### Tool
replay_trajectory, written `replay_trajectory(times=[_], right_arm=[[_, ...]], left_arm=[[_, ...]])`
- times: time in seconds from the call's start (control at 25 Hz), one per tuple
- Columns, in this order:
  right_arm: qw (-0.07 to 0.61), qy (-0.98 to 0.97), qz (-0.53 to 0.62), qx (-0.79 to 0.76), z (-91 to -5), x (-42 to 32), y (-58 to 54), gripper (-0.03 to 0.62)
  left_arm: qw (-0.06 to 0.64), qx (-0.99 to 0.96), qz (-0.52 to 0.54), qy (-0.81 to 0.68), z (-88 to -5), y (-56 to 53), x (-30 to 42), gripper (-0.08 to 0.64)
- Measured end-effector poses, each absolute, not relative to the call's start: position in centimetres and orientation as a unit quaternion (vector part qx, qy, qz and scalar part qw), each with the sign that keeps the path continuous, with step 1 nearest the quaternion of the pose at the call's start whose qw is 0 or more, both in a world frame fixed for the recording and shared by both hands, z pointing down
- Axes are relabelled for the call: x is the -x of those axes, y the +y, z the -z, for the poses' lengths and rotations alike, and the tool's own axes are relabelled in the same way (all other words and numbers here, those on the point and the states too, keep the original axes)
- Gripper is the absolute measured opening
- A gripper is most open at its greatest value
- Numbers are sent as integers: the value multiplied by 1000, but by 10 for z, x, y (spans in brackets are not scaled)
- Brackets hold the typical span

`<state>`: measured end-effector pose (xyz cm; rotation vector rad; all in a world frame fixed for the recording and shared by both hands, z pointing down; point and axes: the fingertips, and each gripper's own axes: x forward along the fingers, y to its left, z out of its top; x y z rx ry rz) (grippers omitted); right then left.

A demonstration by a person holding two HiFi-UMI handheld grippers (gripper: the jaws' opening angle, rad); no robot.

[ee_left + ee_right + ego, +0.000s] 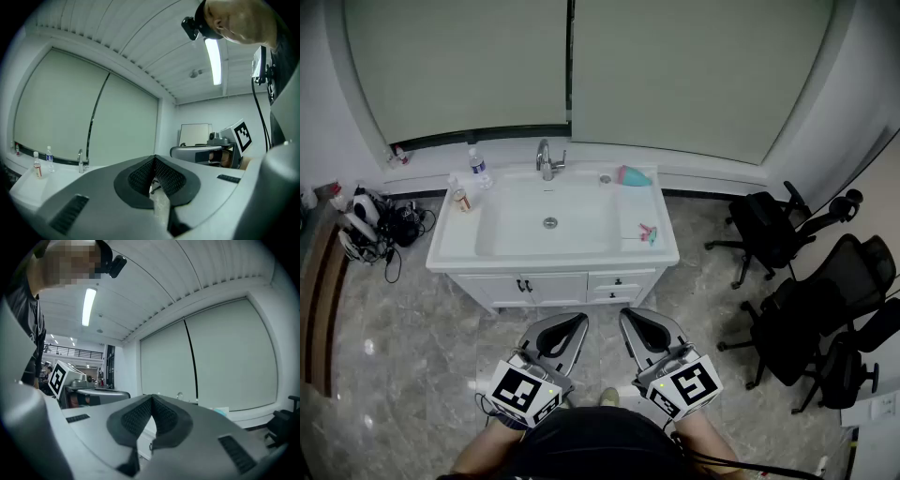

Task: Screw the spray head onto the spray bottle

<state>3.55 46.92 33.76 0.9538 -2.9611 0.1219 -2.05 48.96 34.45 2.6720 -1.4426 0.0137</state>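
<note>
A teal bottle (635,175) lies at the back right of the white sink counter (643,253). A small pink and teal piece (647,234), apparently the spray head, lies near the counter's right front. Both grippers hang close to the person's body over the floor, well short of the vanity. My left gripper (572,324) (153,159) is shut with nothing in it. Beside it, my right gripper (635,319) (152,398) is also shut and empty. Each gripper view shows the other gripper alongside it.
A faucet (547,159) stands behind the basin. On the counter's left are a water bottle (477,167) and a small bottle (461,199). Black office chairs (778,230) crowd the right. Cables and gear (370,225) lie on the floor at left.
</note>
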Motion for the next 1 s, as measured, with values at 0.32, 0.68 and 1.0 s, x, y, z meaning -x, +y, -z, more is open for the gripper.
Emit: replay_trajectory(times=[0.32,0.68,1.0], right_arm=[[14,-951,-41,-305,-337,-35,472,0],[10,-950,-46,-308,-336,-41,472,0],[-12,-953,-69,-295,-332,-50,473,2]], left_arm=[[58,-879,-7,-474,-346,490,20,3],[63,-880,-13,-471,-350,488,14,3],[67,-880,-14,-470,-351,488,5,3]])
